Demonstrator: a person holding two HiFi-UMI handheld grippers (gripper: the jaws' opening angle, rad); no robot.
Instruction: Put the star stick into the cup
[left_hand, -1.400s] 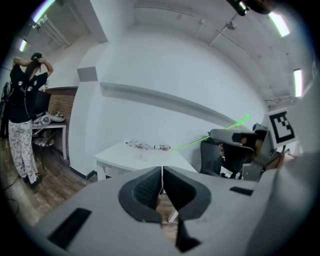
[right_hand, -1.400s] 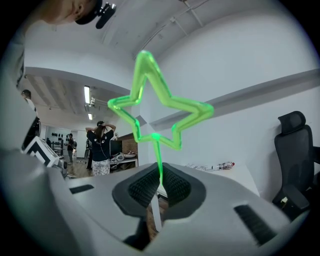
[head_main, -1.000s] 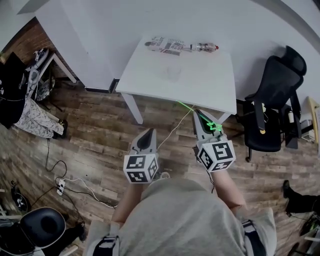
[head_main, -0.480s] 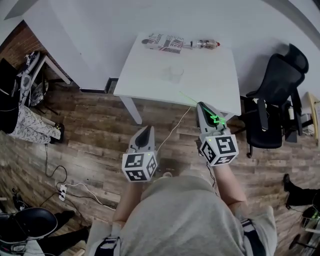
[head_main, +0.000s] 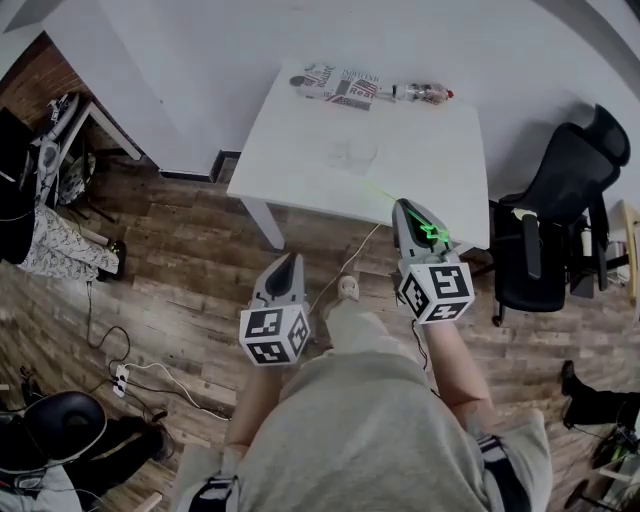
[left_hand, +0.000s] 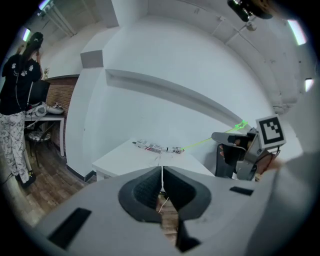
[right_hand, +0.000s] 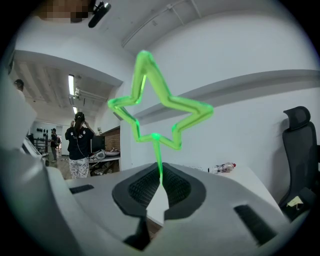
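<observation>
The right gripper had its jaws pinching the thin stem of the green star stick. In the right gripper view the star outline stood upright just above the jaw pads. In the head view the stem ran on past the jaw tips toward 10 o'clock and ended over the near edge of the white worktop. The left gripper hung over the wooden floor at 9 o'clock of the right one, well short of the worktop. Its jaws were pressed together with nothing between them.

The clear cup stood on the worktop at 11 o'clock of the right gripper, apart from the stem's end. Along the worktop's far edge, at 12 o'clock of the cup, lay a printed packet with a bottle on its side just beside it. A black office chair stood at 3 o'clock of the worktop.
</observation>
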